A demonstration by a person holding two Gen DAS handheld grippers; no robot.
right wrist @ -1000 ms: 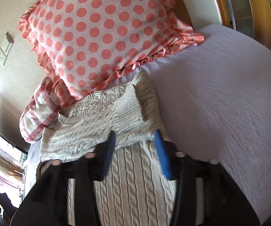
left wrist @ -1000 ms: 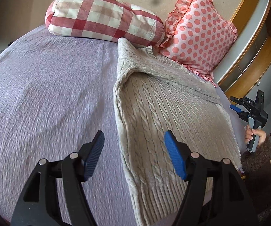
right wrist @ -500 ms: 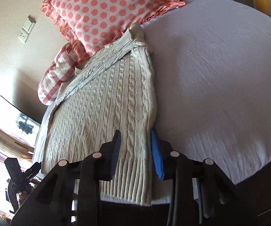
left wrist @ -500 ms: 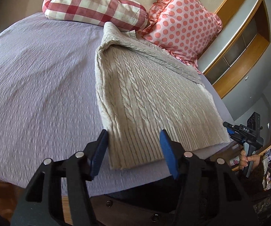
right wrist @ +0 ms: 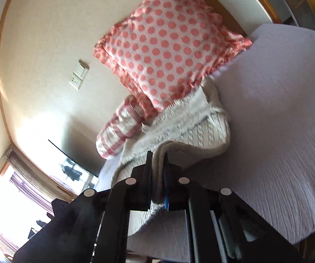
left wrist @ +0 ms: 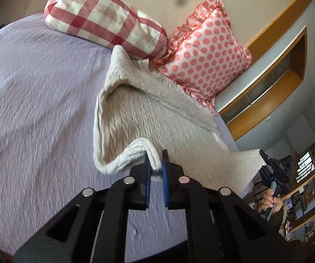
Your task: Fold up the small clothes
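Observation:
A beige cable-knit sweater [left wrist: 148,118] lies on the lilac bedspread [left wrist: 36,100], sleeves folded in, its neck towards the pillows. My left gripper [left wrist: 156,164] is shut on the sweater's ribbed hem at its near left corner and holds it lifted off the bed. My right gripper [right wrist: 157,166] is shut on the hem at the sweater [right wrist: 190,127] right corner, also raised. The right gripper also shows in the left wrist view [left wrist: 273,168], at the far right, held by a hand.
A red-checked bolster pillow [left wrist: 104,19] and a pink polka-dot pillow [left wrist: 203,50] lean on the wall at the head of the bed. The polka-dot pillow [right wrist: 168,46] touches the sweater's collar. Wooden shelving [left wrist: 267,83] runs along the right.
Both grippers went from open at the sweater's bottom hem to shut on its two corners, and have lifted the hem up off the bed towards the pillows.

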